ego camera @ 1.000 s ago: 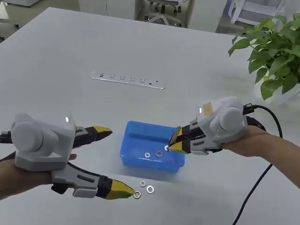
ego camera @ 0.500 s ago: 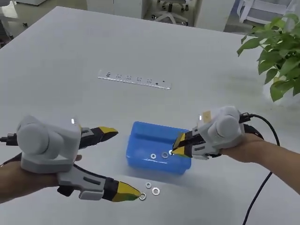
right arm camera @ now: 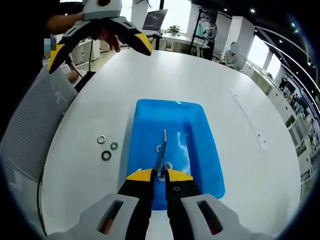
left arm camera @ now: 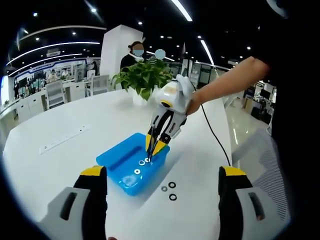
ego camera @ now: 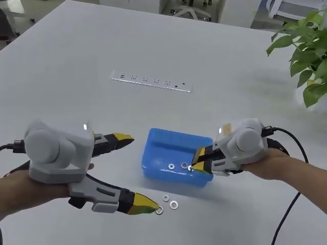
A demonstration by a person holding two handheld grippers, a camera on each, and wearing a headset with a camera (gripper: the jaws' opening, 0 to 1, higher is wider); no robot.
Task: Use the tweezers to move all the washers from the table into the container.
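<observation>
Washers (ego camera: 174, 205): three lie on the table (ego camera: 230, 76) beside the blue container (ego camera: 168, 145), two plainly inside. My right gripper (right arm camera: 159, 175) pinches the tweezers (right arm camera: 163, 147) over it; my left gripper (ego camera: 143, 172) is spread wide.

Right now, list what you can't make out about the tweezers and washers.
- Tweezers tips: too thin in the right gripper view to tell whether they pinch a washer; in the head view the right gripper mostly hides them.
- Container: the right gripper covers its right end in the head view, so the washer count is unsure.
- Table washer: a jaw of the left gripper overlaps it in the head view; contact unclear.
</observation>
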